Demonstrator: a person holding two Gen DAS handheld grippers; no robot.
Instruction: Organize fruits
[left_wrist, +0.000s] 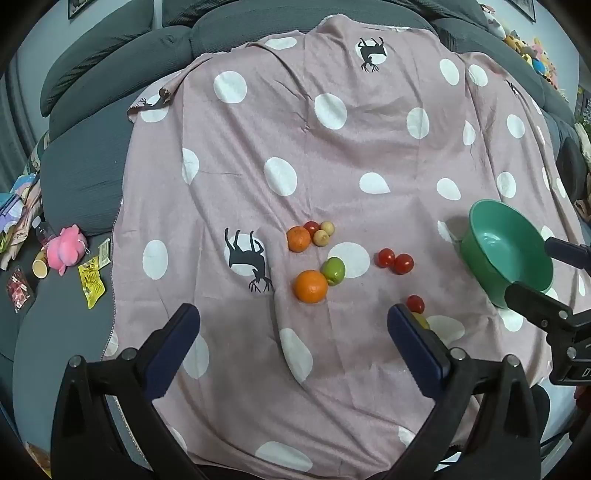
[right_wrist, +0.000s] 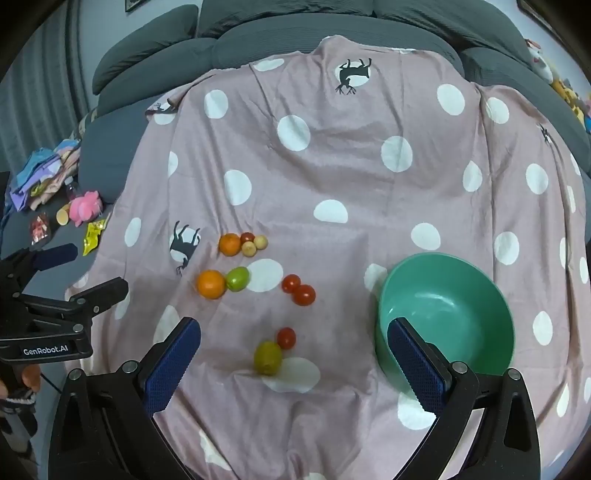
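Both hand-held grippers, left (left_wrist: 293, 332) and right (right_wrist: 293, 343), hang released above scattered fruit (right_wrist: 211, 283); the empty bowl (right_wrist: 476, 273) waits right to collect it.

From my seat, the pink dotted cloth (right_wrist: 332, 177) lies bare across its far half, wide room to pass. Nearer, the fruits crowd the middle: two oranges (right_wrist: 211, 283), a green apple (right_wrist: 238, 278), red tomatoes (right_wrist: 303, 294). The green bowl (right_wrist: 480, 277) blocks the right side; bare cloth separates it from the tomatoes.
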